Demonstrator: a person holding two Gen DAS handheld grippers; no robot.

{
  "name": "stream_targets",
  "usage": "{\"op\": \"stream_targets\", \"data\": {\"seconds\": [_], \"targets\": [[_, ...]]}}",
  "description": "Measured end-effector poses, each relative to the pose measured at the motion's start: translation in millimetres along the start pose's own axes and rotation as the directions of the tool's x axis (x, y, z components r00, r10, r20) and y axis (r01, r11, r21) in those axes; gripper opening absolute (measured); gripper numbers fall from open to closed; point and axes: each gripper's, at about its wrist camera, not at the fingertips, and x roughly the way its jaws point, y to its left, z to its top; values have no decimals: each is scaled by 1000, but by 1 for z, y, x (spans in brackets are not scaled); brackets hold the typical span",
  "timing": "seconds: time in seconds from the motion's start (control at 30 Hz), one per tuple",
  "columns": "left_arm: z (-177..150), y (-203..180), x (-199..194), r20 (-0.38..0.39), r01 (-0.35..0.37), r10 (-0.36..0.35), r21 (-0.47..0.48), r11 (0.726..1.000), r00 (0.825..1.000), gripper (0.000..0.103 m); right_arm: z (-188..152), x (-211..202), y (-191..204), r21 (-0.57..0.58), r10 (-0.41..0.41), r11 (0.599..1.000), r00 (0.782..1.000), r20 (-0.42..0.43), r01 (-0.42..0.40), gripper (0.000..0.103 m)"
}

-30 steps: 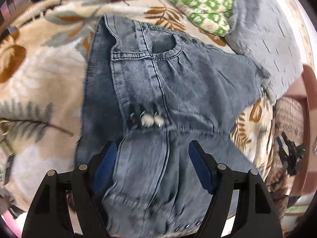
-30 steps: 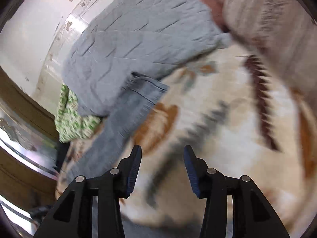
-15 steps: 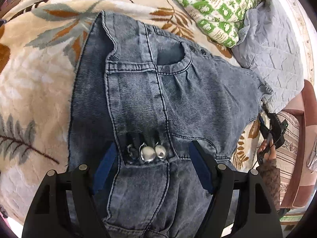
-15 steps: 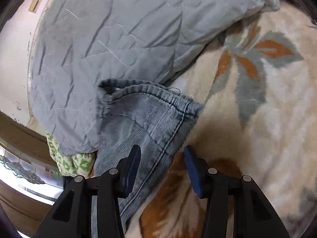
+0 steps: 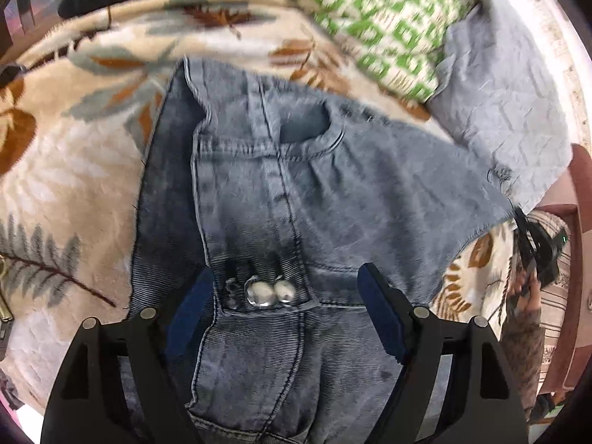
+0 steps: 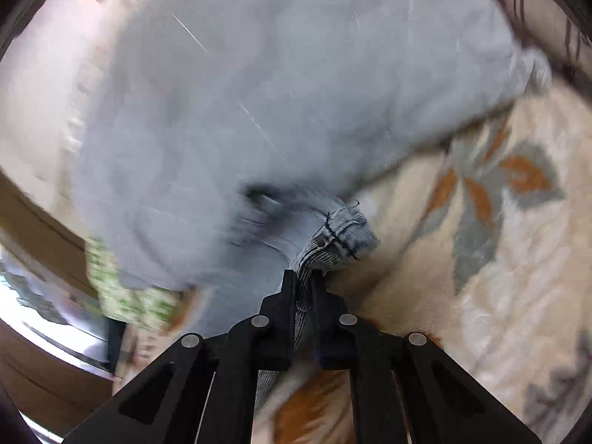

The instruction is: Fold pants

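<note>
Your right gripper (image 6: 304,285) has reached the pants (image 5: 281,199) hem and clamped it for folding; your left gripper (image 5: 285,292), jaws opening wide and empty, straddles the waistband buttons (image 5: 262,291).

Ribbed matt denim pants (image 5: 296,199), shiny metal buttons (image 5: 261,292), seemingly plush blanket (image 5: 74,170).

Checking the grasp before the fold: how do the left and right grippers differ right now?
The left gripper has its jaws wide and opening, straddling the pants near the metal buttons; the right gripper is shut on the pant leg's hem. Left clamps nothing; right pinches denim. Both have black frames with blue pads.
</note>
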Motion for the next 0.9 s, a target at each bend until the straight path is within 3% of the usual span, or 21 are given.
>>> {"op": "stream_targets", "data": {"seconds": [0.1, 0.2, 0.27, 0.3, 0.4, 0.47, 0.6, 0.63, 0.73, 0.83, 0.9], "targets": [[-3, -1, 9, -3, -43, 44, 25, 999, 999, 81, -10, -16, -10, 18, -7, 1000, 1000, -4, 7, 6], [-6, 2, 38, -61, -124, 127, 46, 991, 990, 77, -28, -4, -42, 55, -119, 991, 990, -79, 124, 6], [-8, -5, 40, -38, -165, 169, 94, 982, 985, 76, -40, 9, -59, 67, -194, 977, 971, -141, 205, 10], [-9, -8, 39, -20, -171, 174, 111, 979, 984, 76, -44, 9, -62, 70, -187, 978, 972, -143, 198, 11], [-11, -2, 28, -63, -140, 148, 108, 984, 987, 72, -39, -9, -59, 92, -160, 981, 981, -111, 170, 19], [-9, 4, 12, -51, -135, 140, 99, 986, 989, 72, -28, -29, -53, 79, -137, 987, 987, -83, 144, 25], [16, 25, -25, 36, -110, 109, 28, 994, 993, 73, 3, -64, -31, -41, -130, 991, 991, -28, 128, 59], [27, 31, -27, 36, -82, 83, -11, 997, 996, 78, 9, -65, -25, -73, -139, 988, 990, -28, 137, 67], [56, 46, -13, -21, -68, 67, -98, 993, 998, 82, 18, -46, -3, -157, -147, 978, 986, -74, 134, 72], [75, 46, 13, -87, -116, 106, -119, 986, 991, 82, 24, -14, 15, -217, -164, 966, 980, -112, 137, 72], [85, 47, 21, -89, -113, 102, -131, 985, 991, 82, 26, 9, 27, -274, -195, 949, 973, -125, 155, 73]]}}
